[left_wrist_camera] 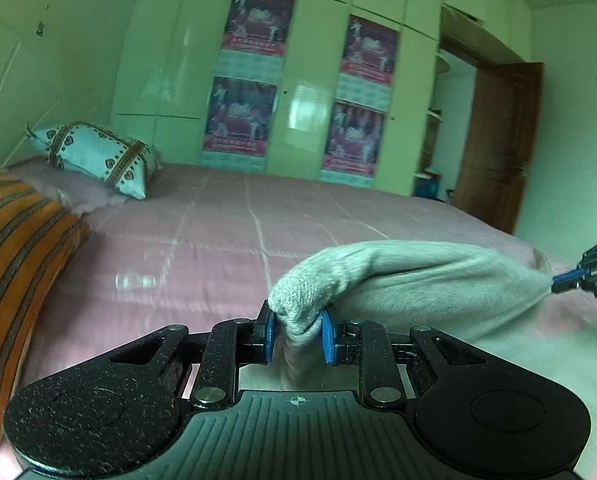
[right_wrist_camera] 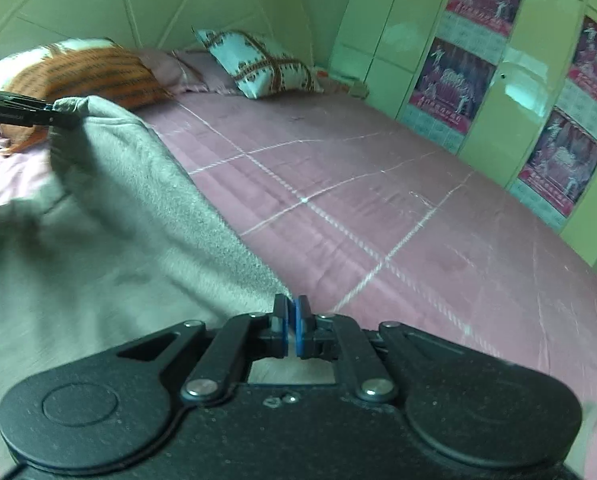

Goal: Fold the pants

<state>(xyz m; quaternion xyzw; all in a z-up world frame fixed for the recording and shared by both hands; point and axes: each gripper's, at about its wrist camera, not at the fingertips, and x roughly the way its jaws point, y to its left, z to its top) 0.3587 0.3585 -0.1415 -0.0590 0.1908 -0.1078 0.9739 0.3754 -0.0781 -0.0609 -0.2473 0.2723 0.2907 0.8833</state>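
Grey pants (left_wrist_camera: 418, 276) hang stretched between my two grippers above the pink bed (left_wrist_camera: 198, 240). In the left wrist view my left gripper (left_wrist_camera: 297, 334) is shut on a bunched end of the cloth, which bulges out between the blue pads. At the right edge of that view my right gripper (left_wrist_camera: 564, 280) pinches the other end. In the right wrist view the right gripper (right_wrist_camera: 292, 320) has its pads pressed together on a thin edge of the pants (right_wrist_camera: 118, 220). The cloth rises from there to my left gripper (right_wrist_camera: 60, 114) at the far left, which is shut on a corner.
An orange striped pillow (left_wrist_camera: 14, 240) (right_wrist_camera: 86, 76) and a white patterned pillow (left_wrist_camera: 98, 156) (right_wrist_camera: 258, 64) lie at the head of the bed (right_wrist_camera: 378, 200). A pale green wardrobe (left_wrist_camera: 298, 80) (right_wrist_camera: 386, 40) with posters stands beyond. A brown door (left_wrist_camera: 494, 140) is open at the right.
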